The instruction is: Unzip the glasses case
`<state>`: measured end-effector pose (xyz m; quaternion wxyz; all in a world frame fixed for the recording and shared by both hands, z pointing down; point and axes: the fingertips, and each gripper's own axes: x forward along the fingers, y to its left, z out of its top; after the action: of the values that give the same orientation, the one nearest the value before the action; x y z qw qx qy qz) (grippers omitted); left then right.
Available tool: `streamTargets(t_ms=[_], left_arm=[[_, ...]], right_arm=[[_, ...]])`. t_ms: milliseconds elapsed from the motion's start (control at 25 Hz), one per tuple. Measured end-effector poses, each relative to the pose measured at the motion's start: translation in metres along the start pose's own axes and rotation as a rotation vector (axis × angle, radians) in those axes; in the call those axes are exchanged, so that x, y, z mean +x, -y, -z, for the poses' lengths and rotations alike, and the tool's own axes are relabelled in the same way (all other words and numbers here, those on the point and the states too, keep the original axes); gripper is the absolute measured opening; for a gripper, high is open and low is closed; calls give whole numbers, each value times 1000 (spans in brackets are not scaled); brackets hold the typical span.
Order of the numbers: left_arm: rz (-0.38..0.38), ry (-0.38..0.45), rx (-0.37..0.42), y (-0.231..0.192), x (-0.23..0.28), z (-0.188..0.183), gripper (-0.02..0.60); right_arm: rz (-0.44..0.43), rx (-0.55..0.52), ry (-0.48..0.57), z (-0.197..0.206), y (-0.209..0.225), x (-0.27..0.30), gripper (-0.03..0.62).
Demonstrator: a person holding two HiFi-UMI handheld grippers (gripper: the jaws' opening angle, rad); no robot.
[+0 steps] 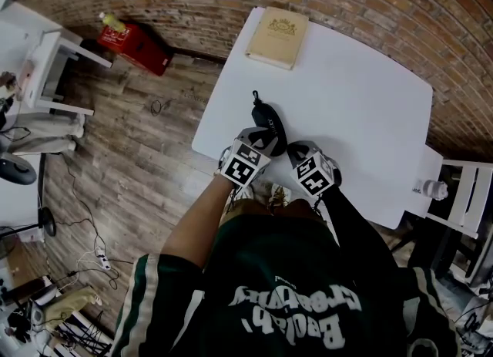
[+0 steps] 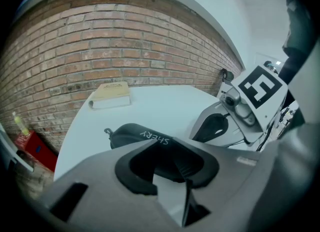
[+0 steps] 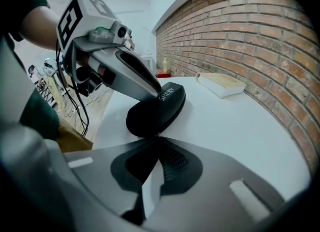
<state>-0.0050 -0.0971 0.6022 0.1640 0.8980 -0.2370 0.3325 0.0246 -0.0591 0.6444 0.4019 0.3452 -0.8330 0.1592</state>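
**Both tongs at the near end of the case, which points away toward the book**

The black glasses case (image 1: 269, 122) lies on the white table (image 1: 362, 101). Its long axis runs away from the person toward the tan book (image 1: 277, 37), which sits well apart at the far edge. A small loop (image 1: 255, 98) marks the far end of the case. The near end lies right at the two tools, so everything the task needs is straight ahead of them.

The left gripper (image 2: 162, 148) comes in from the left side. Its jaws stand partly spread around the near part of the case, one finger lying along the lettered top. This reads as a grip on the case, pinning it to the table.

The right gripper (image 3: 158, 139) has its jaws pressed together, and their tips touch the very near end of the case. A tiny speck shows at the tips. It may be the zip pull, but it is too small to tell whether anything is pinched there.

As a judgement, the right gripper is the one placed to work the zip. Because the case lies lengthwise ahead of it, the pull would have to travel away from the person along that length, round the rim toward the loop end. The left gripper would need to keep the case from sliding along that same line. The zip looks closed, so the opening appears not yet begun.
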Motion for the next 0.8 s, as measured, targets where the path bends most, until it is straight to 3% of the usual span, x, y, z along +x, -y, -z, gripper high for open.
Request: streamTargets(t_ms=[800], left_arm=[[4,-4,3,0,1,1,97]], right_arm=[[-1,-63,-2,-7,13,5,14]])
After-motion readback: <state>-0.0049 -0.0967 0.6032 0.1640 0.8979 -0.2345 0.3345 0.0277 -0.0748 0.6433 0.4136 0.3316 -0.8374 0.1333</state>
